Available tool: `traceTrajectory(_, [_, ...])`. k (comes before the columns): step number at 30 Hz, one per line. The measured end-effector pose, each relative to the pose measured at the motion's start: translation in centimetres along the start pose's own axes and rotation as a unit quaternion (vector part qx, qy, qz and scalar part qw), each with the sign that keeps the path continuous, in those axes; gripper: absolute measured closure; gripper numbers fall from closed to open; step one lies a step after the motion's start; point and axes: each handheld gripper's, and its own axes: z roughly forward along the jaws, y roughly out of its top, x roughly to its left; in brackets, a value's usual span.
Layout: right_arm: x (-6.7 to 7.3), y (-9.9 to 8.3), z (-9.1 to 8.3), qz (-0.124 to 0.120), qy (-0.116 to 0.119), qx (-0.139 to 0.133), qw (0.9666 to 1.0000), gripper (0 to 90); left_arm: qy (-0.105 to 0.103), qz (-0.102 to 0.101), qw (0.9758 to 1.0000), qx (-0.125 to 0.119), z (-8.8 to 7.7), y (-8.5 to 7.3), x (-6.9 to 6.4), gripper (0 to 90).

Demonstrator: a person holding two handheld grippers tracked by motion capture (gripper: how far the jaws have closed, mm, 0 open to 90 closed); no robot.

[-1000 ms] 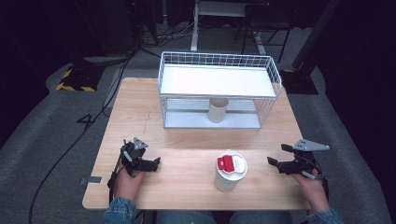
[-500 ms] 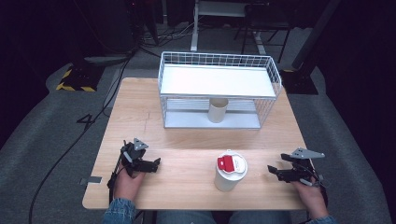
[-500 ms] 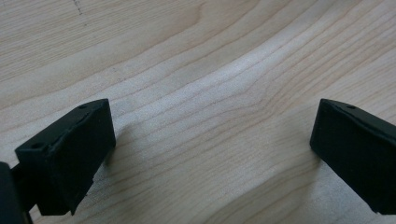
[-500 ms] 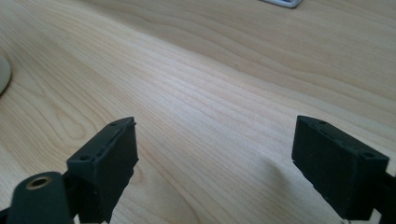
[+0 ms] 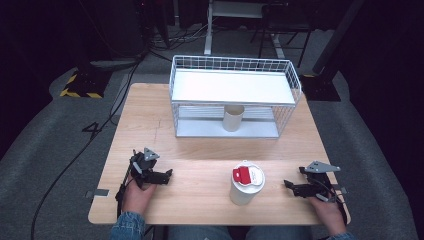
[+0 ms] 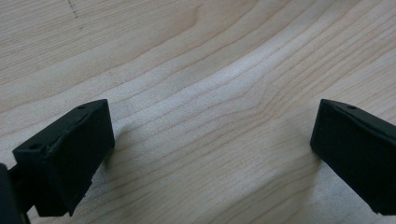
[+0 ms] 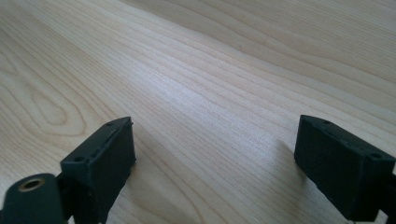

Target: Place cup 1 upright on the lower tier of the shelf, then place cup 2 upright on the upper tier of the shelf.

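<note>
My right gripper had just been opening, nothing between its jaws, my left gripper stood wide and empty, and the white lidded cup sat between them, its red label illegible.

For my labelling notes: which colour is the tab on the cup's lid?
Red, on the white lid; the high view shows it best.

Bare table between my hand-held grippers is free except the lidded cup near my right; the wire rack blocks the far half.
</note>
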Motion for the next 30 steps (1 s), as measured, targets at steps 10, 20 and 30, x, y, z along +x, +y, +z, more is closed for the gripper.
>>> traceTrajectory(10, [0.00, 0.17, 0.36, 0.026, -0.028, 0.015, 0.9992, 0.3, 0.003, -0.004, 1.0000, 0.000, 0.02, 0.02, -0.12, 0.6])
traceTrajectory(20, [0.00, 0.16, 0.37, 0.026, -0.027, 0.015, 0.9992, 0.3, 0.012, -0.014, 0.9998, -0.001, 0.02, -0.01, -0.35, 0.5])
traceTrajectory(30, [-0.01, 0.18, 0.39, 0.027, -0.027, 0.015, 0.9992, 0.3, 0.004, -0.008, 1.0000, -0.002, -0.13, -0.16, -0.13, 0.6])
